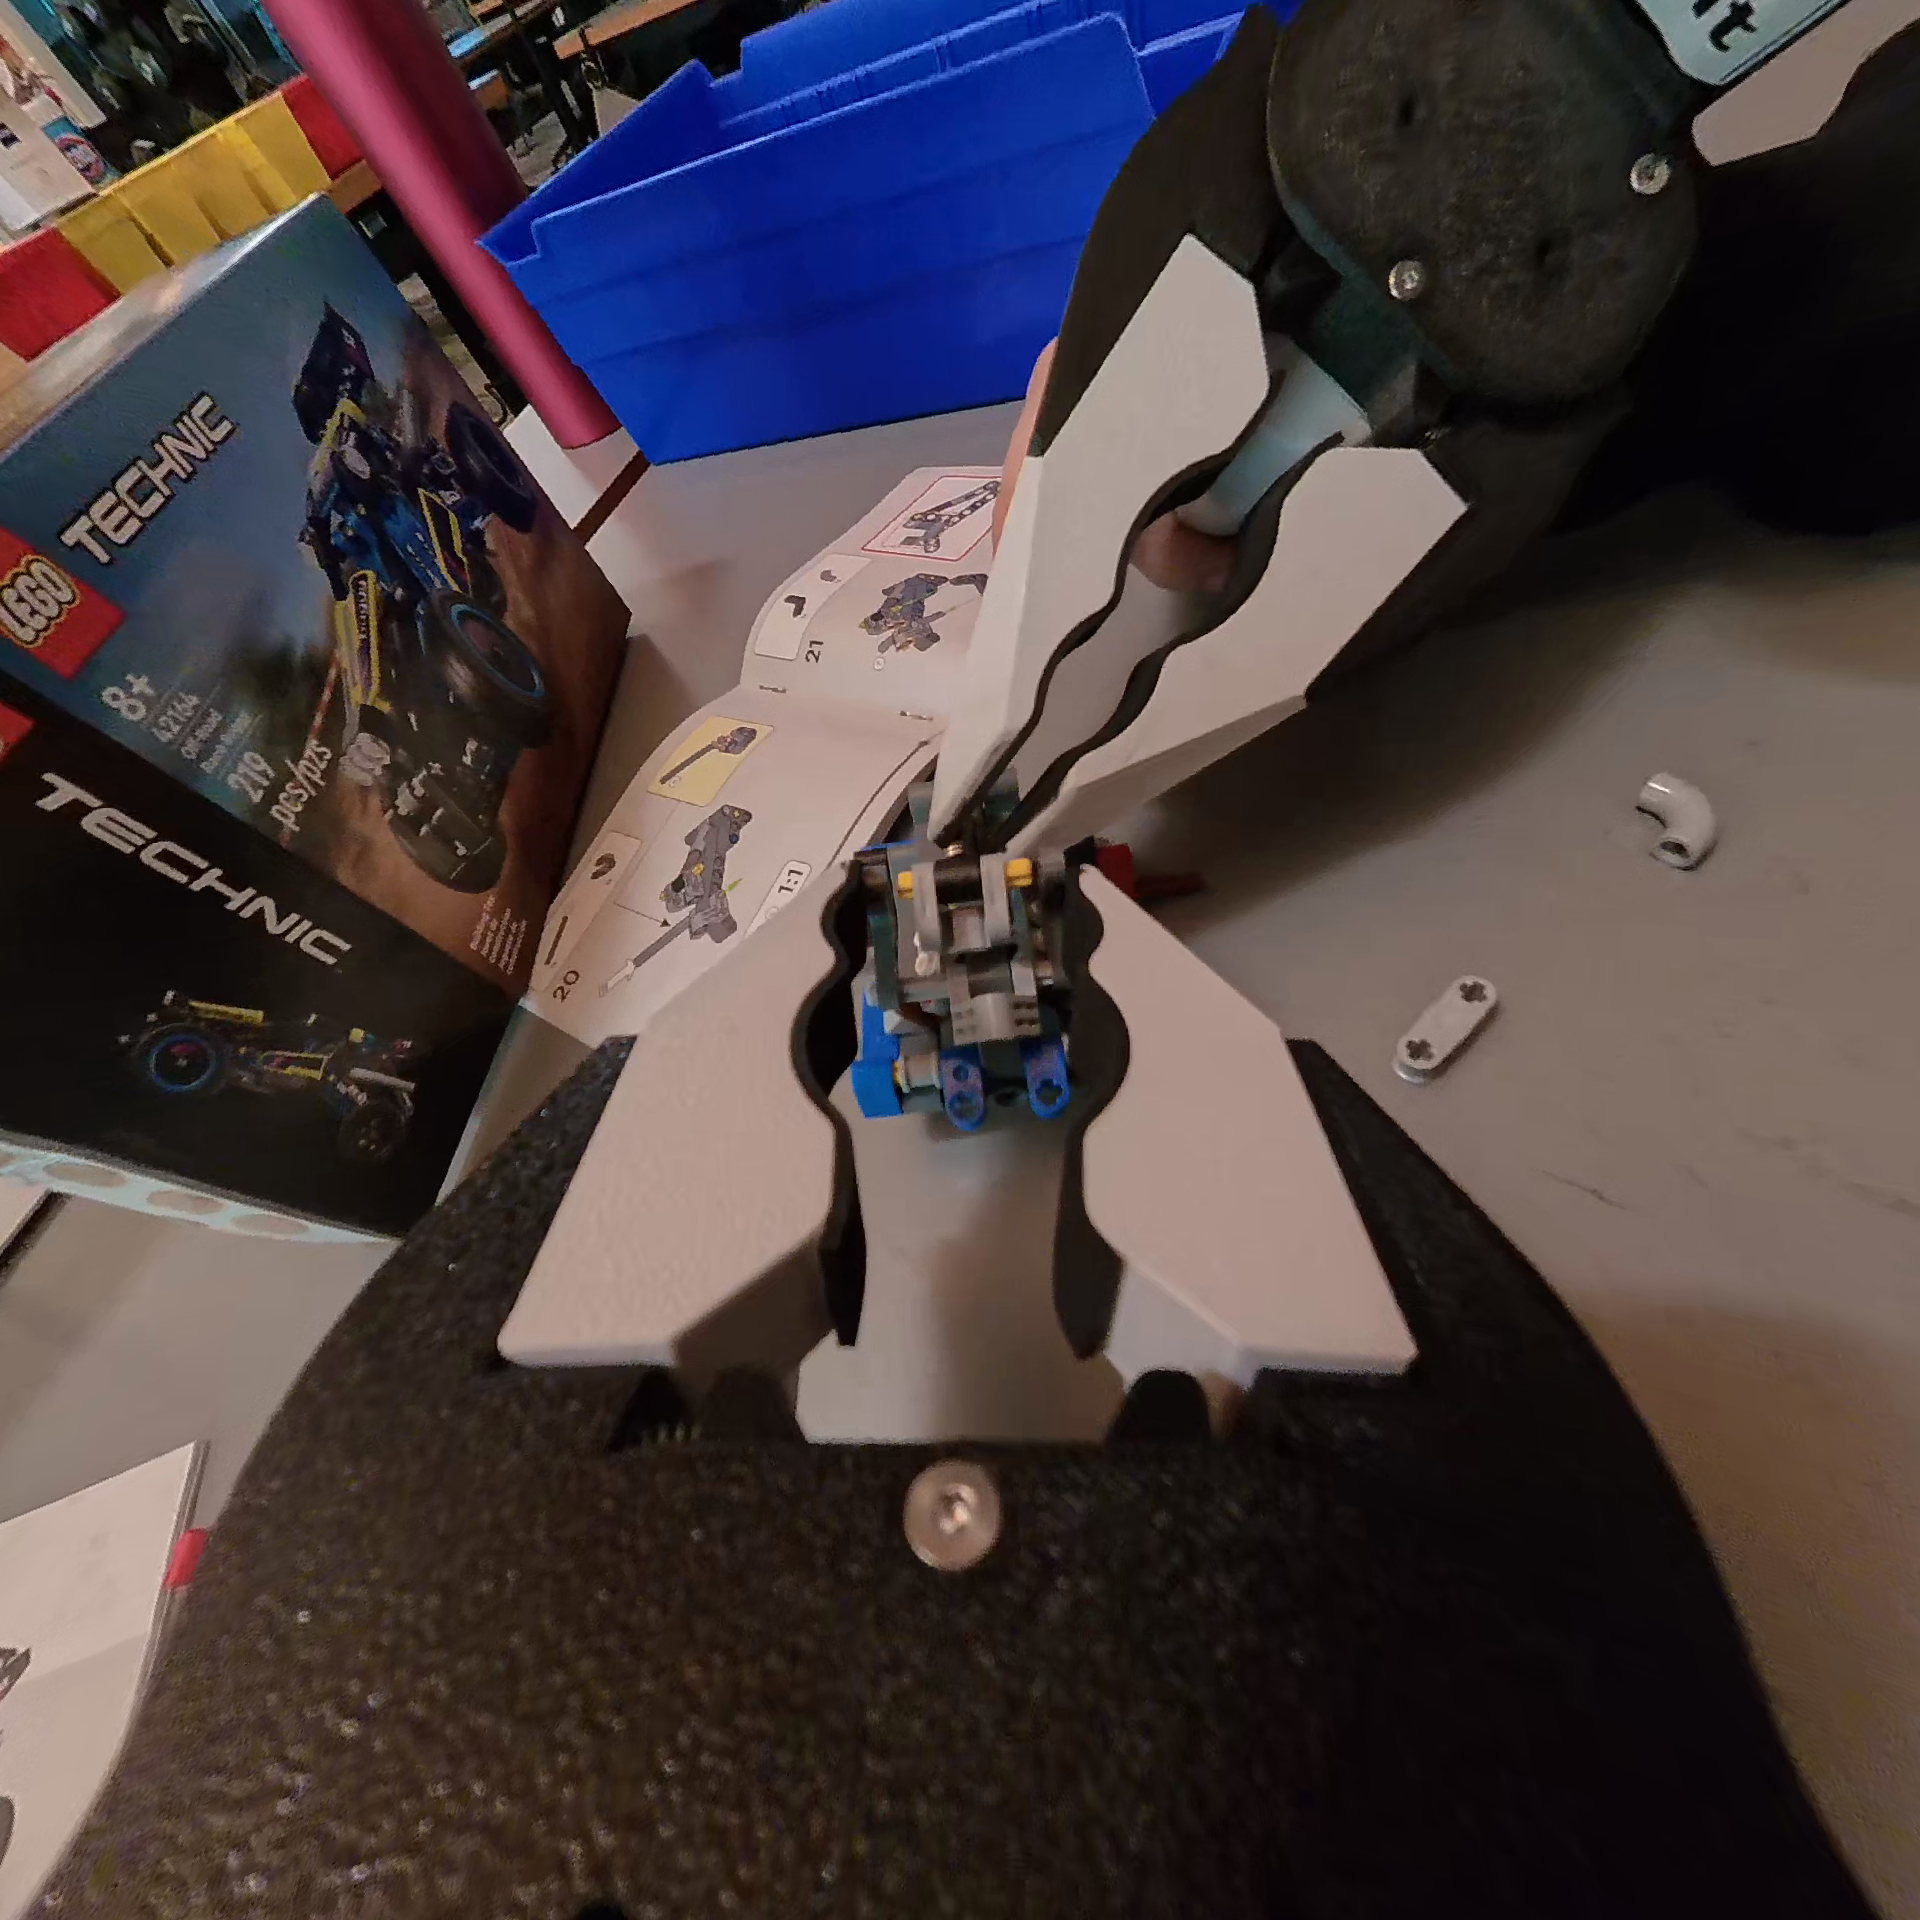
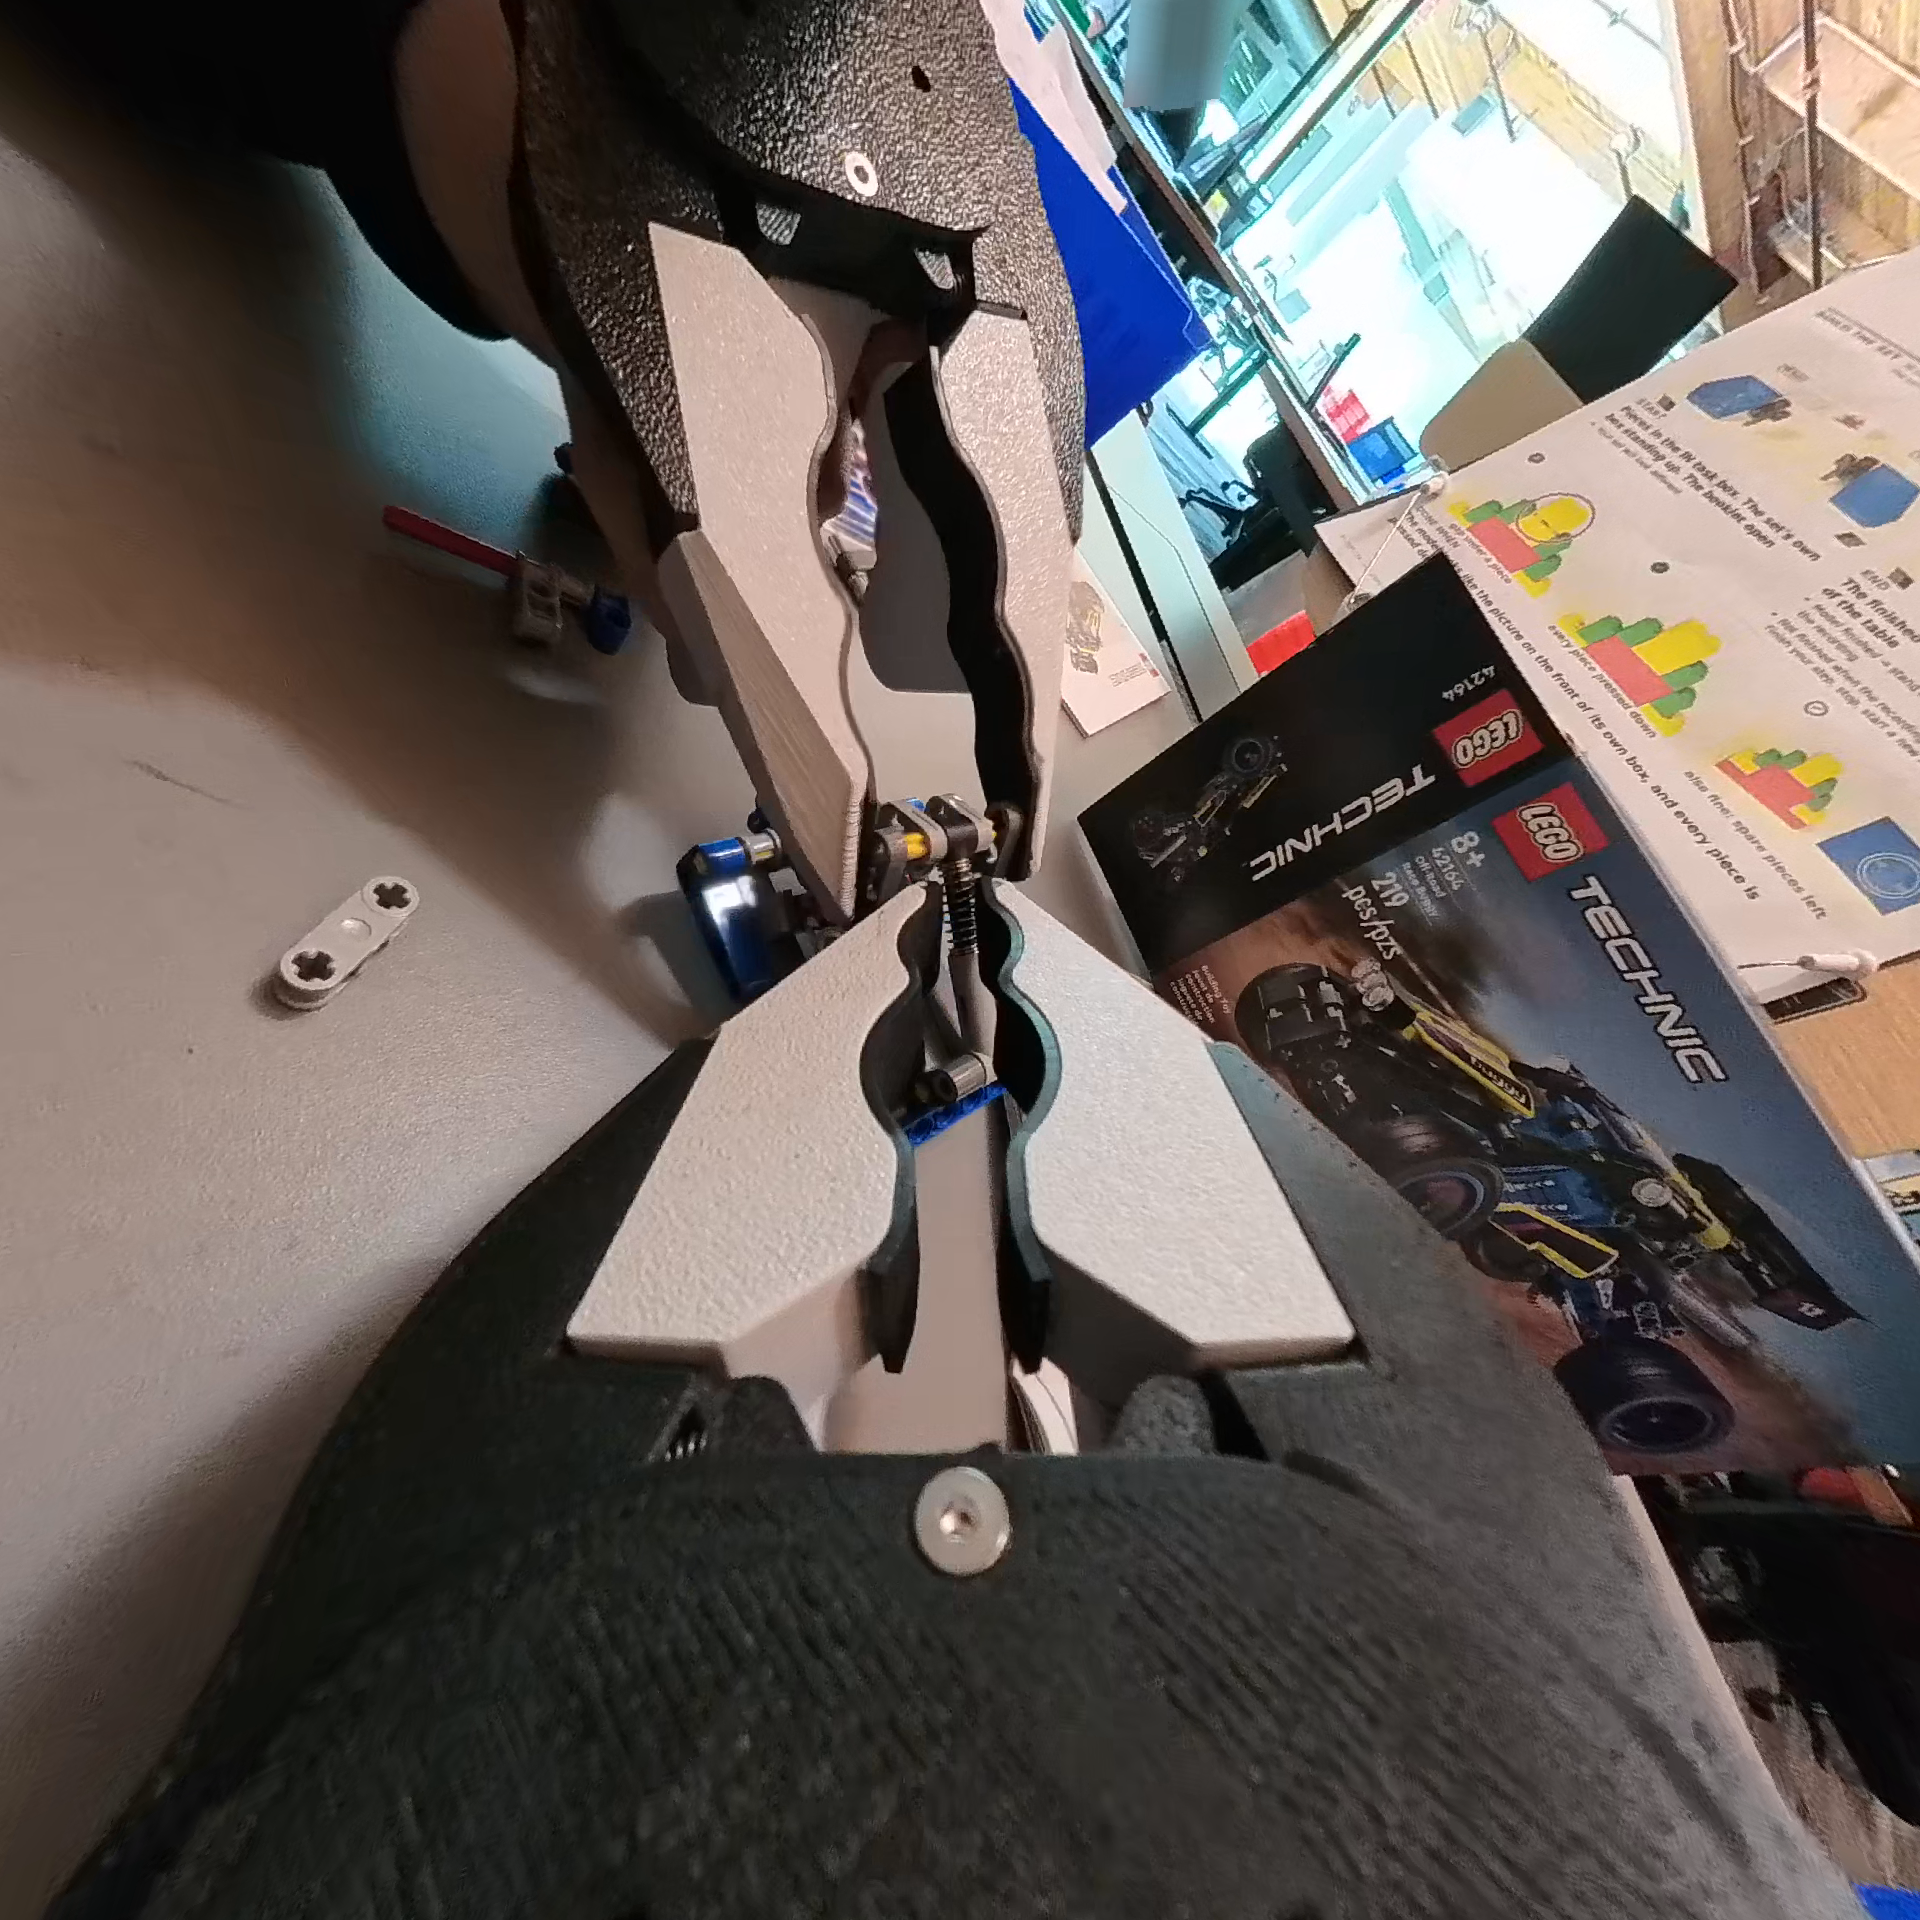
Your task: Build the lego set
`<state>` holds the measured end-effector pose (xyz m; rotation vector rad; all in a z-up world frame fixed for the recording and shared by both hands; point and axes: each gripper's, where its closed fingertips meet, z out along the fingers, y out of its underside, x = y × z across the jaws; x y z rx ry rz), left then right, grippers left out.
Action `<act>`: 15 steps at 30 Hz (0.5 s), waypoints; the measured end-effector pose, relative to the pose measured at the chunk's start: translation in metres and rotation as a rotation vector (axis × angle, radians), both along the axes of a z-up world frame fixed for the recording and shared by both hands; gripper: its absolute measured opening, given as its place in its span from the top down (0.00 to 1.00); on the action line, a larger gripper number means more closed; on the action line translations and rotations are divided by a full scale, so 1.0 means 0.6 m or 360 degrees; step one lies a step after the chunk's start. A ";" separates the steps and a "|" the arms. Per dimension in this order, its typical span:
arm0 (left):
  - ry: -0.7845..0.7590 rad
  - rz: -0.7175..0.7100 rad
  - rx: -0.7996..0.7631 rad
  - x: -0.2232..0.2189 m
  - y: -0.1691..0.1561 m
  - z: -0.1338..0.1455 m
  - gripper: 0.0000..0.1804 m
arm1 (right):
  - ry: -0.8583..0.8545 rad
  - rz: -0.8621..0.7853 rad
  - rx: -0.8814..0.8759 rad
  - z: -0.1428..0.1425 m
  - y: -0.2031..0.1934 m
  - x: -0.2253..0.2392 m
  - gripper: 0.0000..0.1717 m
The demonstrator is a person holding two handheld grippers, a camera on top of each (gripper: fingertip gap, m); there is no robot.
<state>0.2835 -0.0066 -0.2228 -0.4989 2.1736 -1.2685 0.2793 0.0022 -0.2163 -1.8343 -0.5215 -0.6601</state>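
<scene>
Grey-blue brick assembly (image 1: 961, 987), black spring

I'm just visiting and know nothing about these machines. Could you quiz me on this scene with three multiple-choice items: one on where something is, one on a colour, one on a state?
1. Where does the open instruction booklet lie?
A. Inside the blue bin
B. On the table between the toy set box and the tools
C. On top of the toy set box

2. What colour is the storage bin at the back of the table?
A. Blue
B. Green
C. White

3. How is the left tool set?
A. Shut on nothing
B. Closed around the grey and blue brick assembly
C. Wide open over a bare table

Answers:
1 B: its pages spread flat beside the toy set box.
2 A: its walls show blue behind the booklet.
3 B: the assembly sits between both fingers, and the right tool touches its top.
</scene>
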 end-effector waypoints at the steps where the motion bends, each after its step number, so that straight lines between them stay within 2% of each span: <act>1: -0.0005 0.0000 0.0001 0.000 0.000 0.000 0.82 | -0.0011 -0.0002 -0.0001 0.000 0.000 0.000 0.98; 15: -0.0060 -0.0018 0.0001 0.002 0.003 0.004 0.82 | -0.0141 -0.0035 -0.0016 0.002 0.001 0.003 0.98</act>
